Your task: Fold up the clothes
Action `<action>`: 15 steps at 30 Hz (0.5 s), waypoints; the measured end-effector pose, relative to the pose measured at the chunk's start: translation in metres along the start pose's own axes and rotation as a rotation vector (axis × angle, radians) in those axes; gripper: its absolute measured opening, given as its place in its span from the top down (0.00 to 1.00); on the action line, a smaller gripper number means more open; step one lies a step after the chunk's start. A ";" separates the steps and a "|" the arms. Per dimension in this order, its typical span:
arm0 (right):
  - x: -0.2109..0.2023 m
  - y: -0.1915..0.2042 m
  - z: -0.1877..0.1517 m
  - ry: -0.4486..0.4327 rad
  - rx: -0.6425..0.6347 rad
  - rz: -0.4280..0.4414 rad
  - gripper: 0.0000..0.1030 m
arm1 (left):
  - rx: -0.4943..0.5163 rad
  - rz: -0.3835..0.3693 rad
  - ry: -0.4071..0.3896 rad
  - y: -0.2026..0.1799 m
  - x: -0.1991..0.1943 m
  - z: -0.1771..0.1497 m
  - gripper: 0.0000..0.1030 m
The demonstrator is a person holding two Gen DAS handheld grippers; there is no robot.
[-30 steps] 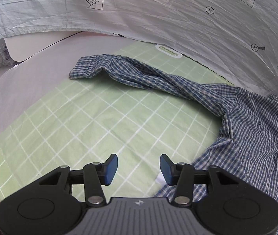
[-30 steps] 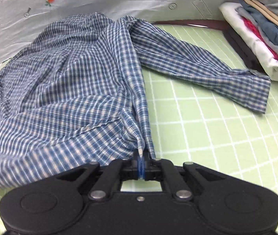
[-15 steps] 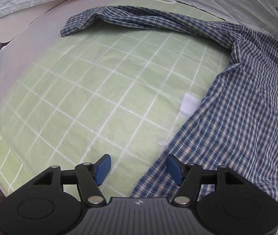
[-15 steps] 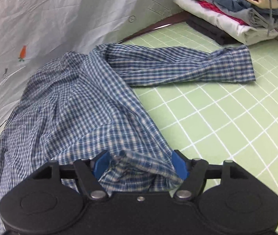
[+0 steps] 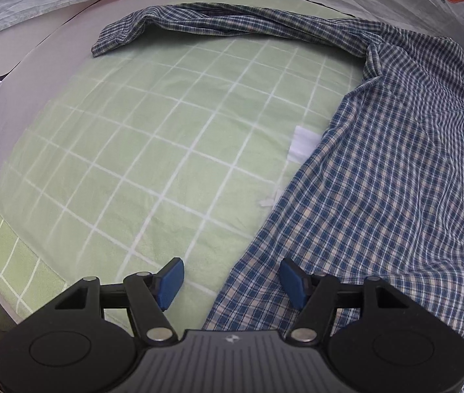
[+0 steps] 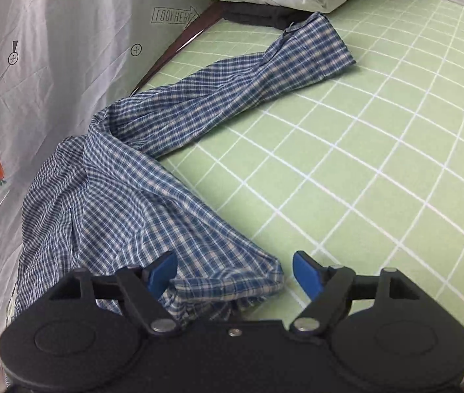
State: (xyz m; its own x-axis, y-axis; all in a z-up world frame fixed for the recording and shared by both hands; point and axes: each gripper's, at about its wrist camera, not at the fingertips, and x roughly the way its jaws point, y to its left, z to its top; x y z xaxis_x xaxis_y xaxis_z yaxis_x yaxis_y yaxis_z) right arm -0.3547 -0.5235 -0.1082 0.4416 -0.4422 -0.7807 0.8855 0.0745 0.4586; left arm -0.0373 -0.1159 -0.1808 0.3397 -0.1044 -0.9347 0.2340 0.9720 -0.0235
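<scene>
Plaid shirt [image 5: 395, 170] spread on green grid sheet [image 5: 153, 150]. Left gripper [image 5: 232, 283] fingers open astride the hem; right gripper [image 6: 235, 273] fingers opening, hem loose between. Risk: bunched hem refolds crooked.

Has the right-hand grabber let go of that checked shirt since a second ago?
Yes. The right gripper, clamped on the plaid shirt hem a second ago, is opening; the hem lies loose between its pads on the green checked sheet.
</scene>
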 end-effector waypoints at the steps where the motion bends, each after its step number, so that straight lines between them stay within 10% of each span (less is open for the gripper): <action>1: -0.002 -0.001 -0.002 0.015 -0.011 -0.008 0.30 | -0.006 0.000 -0.002 0.000 -0.002 -0.004 0.36; 4: -0.005 -0.001 -0.009 0.066 -0.096 -0.069 0.55 | -0.025 0.000 -0.013 -0.001 -0.006 -0.017 0.36; 12: -0.004 -0.002 -0.021 0.131 -0.263 -0.062 0.65 | -0.015 0.002 -0.073 -0.011 -0.014 -0.047 0.41; 15: -0.005 -0.001 -0.022 0.129 -0.298 -0.041 0.92 | -0.013 0.026 -0.121 -0.013 -0.017 -0.052 0.75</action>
State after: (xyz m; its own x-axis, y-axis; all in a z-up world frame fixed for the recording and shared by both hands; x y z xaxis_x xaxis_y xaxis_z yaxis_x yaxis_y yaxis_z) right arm -0.3546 -0.5018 -0.1141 0.4023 -0.3350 -0.8520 0.8980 0.3256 0.2961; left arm -0.0934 -0.1160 -0.1828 0.4531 -0.1027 -0.8855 0.2121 0.9772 -0.0049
